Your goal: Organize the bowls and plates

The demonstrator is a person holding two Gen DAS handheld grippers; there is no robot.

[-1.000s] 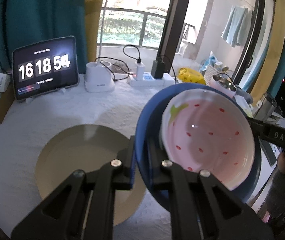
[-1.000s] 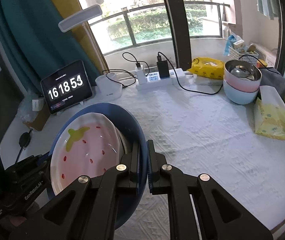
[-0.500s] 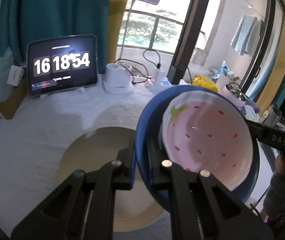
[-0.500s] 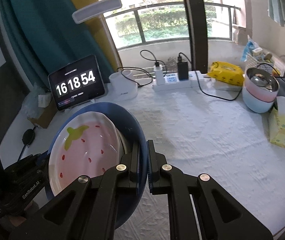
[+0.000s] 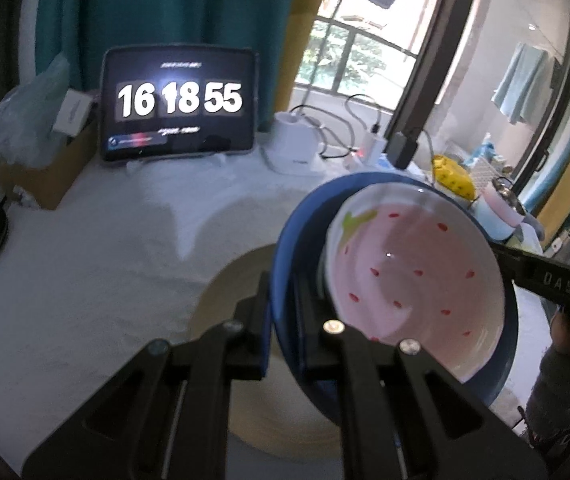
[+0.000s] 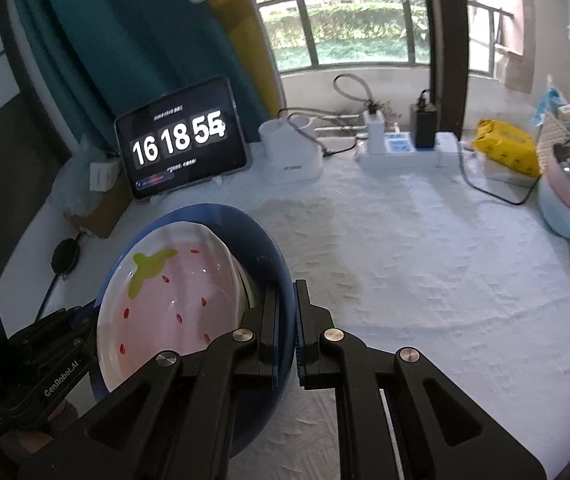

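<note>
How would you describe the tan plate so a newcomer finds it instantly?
Start at the clock tablet at the back of the white table. Come toward the camera to the blue bowl; the tan plate lies flat below it, the only plain, unpatterned dish.

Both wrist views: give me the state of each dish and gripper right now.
Blue round plate: lifted, tilted, gripped at opposite rims.
Pink strawberry-pattern dish: resting inside it.
Beige round plate: flat on the table, below.
Left gripper: shut on the blue rim.
Right gripper: shut on the blue rim.
</note>
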